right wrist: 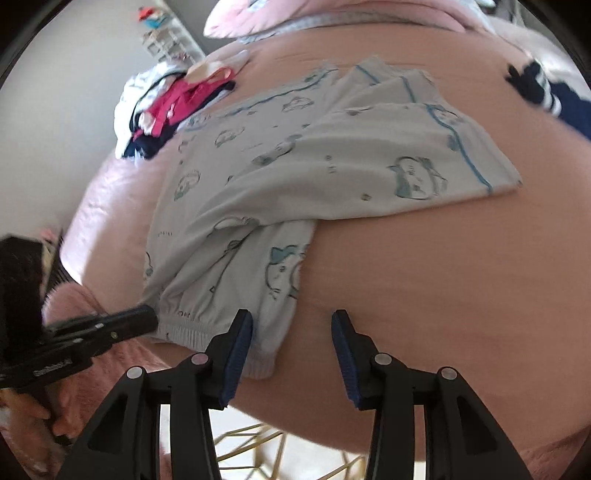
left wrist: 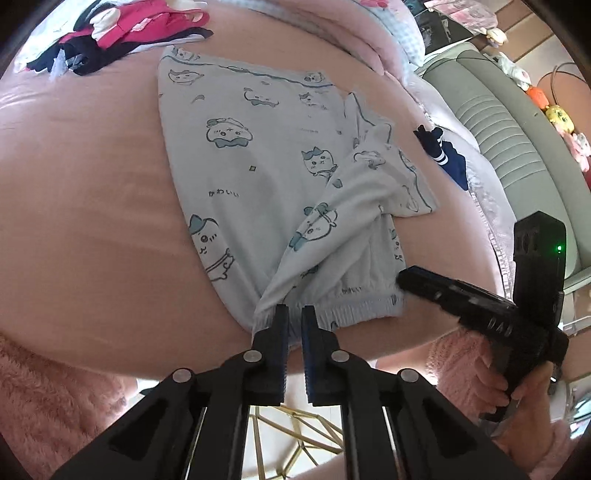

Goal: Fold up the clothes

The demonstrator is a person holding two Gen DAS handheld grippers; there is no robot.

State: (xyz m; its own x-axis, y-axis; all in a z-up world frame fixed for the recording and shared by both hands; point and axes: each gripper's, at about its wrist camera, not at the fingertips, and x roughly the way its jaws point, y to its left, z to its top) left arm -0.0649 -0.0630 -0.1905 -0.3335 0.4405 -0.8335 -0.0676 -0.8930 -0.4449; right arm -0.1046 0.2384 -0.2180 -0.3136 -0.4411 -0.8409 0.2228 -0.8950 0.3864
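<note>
Fingers [left wrist: 281, 317] of left gripper [left wrist: 294, 314] pinching pyjama shorts [left wrist: 258, 177] waistband; right gripper [right wrist: 291, 325] fingers apart, empty; motion-blurred.

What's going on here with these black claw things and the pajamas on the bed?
A person is folding laundry with a handheld claw in each hand. The left claw is shut on the elastic waistband of cartoon-print pajama shorts lying on the pink bed. The right claw is open, at the waistband's other corner, gripping nothing. A pile of other clothes waits at the far side.
</note>
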